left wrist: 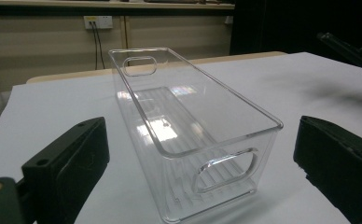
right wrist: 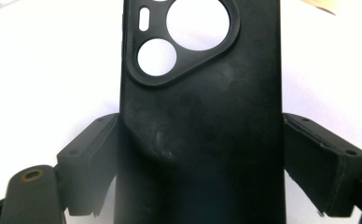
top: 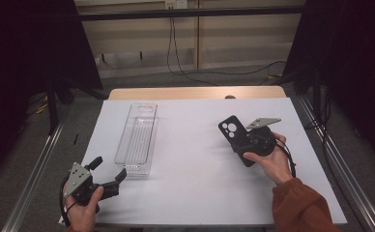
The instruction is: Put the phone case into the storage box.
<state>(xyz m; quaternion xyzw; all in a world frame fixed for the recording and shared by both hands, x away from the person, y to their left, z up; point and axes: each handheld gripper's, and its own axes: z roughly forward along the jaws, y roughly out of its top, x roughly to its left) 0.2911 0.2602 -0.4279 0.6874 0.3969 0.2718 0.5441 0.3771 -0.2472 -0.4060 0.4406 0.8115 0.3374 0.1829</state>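
- The black phone case (right wrist: 202, 121) is pinched across its width by the right gripper (top: 251, 140), on the right side of the white table (top: 200, 164); its camera cut-outs point away from the hand. In the right gripper view both jaws press on the case's long edges, and the soft back buckles into a crease near the left jaw.
- The clear plastic bin (top: 138, 137) stands empty at the table's left, well apart from the case.
- The left gripper (top: 109, 175) rests just short of the bin's near end, jaws spread wide and gripping nothing.
- Risk: the case looks flexible, so the squeeze could fold it further and let it spring out of the jaws; tilted during a carry, it could catch on the bin's rim instead of dropping in.
- Risk: the light bin could slide if bumped, since nothing holds it.
- Hard to tell: the case's lower end is cut off in the right gripper view, and in the high view the gripper body covers much of it, so whether it touches the table is unclear.
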